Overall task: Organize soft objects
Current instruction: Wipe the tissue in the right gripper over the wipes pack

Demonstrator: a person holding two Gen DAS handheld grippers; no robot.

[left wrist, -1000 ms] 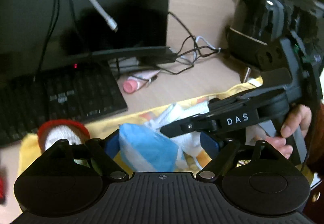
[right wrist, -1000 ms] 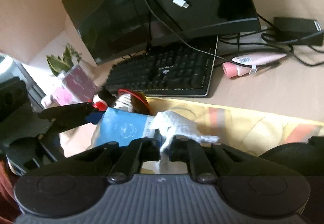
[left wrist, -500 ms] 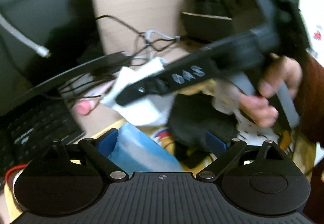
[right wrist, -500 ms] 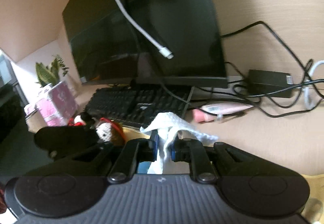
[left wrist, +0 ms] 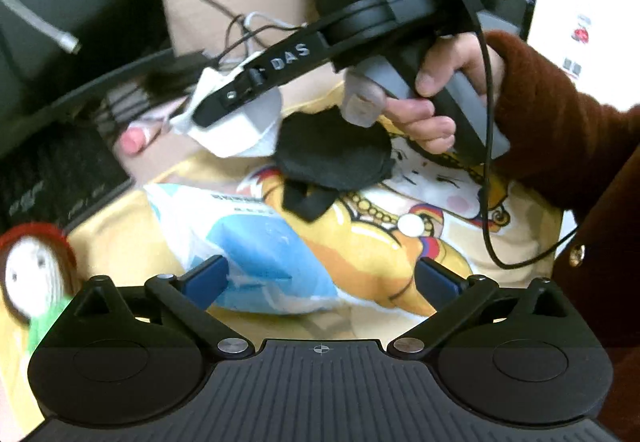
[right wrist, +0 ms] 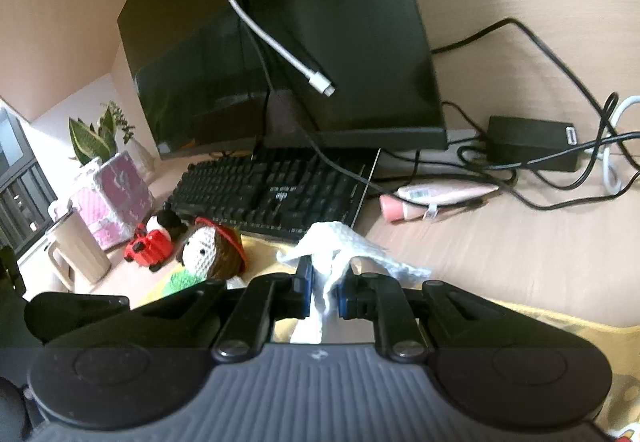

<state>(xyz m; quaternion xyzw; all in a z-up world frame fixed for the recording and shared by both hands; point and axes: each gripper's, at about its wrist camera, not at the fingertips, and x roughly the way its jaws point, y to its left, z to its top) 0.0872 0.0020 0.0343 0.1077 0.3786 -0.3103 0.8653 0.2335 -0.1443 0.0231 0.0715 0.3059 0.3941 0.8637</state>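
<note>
Right gripper (right wrist: 323, 292) pinches white knitted cloth (right wrist: 340, 248), lifted above yellow printed mat (left wrist: 400, 242). Left gripper (left wrist: 320, 278) jaws opening wide, blue-white plastic pouch (left wrist: 248, 242) lies loose between them, mat's middle.

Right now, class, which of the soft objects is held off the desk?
The white cloth, pinched in the right gripper; the blue-and-white packet and knitted doll lie below.

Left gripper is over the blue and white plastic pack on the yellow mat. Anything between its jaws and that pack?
Nothing visible. The left gripper has its jaws opening, and the blue and white plastic pack lies between them on the yellow cartoon mat, not pressed. The black felt piece lies farther off, clear of it.
</note>
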